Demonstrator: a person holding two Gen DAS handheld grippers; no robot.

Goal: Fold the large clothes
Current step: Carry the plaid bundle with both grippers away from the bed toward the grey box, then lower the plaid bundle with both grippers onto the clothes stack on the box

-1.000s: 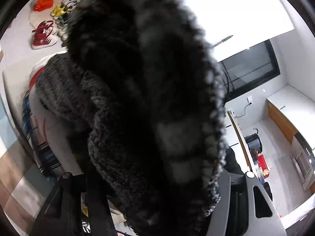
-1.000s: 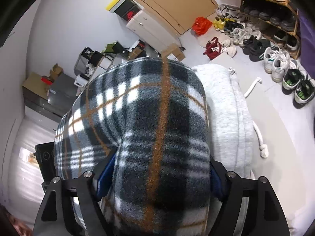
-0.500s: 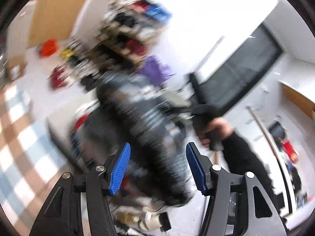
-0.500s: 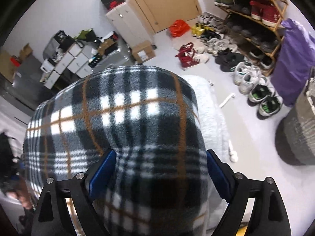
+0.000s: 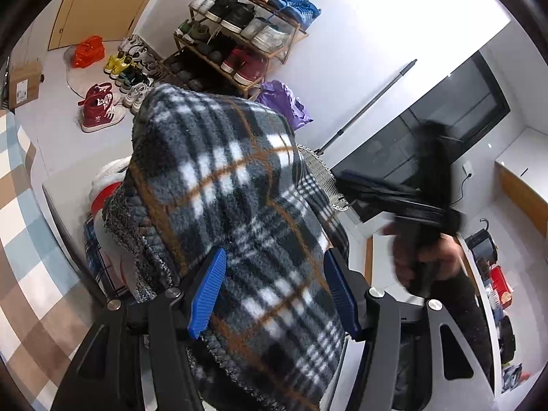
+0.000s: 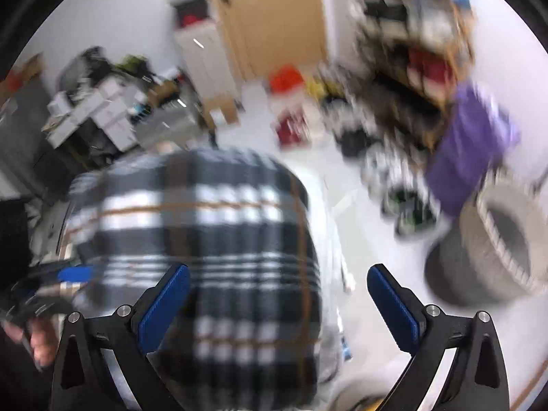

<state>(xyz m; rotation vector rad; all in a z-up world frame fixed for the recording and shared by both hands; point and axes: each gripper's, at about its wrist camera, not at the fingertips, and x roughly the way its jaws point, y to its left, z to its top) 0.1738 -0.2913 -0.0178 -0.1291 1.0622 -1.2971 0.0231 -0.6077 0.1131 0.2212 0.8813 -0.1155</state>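
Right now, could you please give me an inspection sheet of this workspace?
Surface: white table, pile of clothes on it.
Job's things: fleecy black, white and orange plaid garment on the pile.
Clutter: grey knit garment beneath the plaid; red item behind.
Grippers: left gripper, jaws astride the plaid fleece, whether they press on it is unclear; right gripper open, jaws have just been opening, only its left finger overlaps the fleece.
Cables: black cord at a wall socket.
Surroundings: wooden shoe rack, purple bag, grey woven basket, wooden door.
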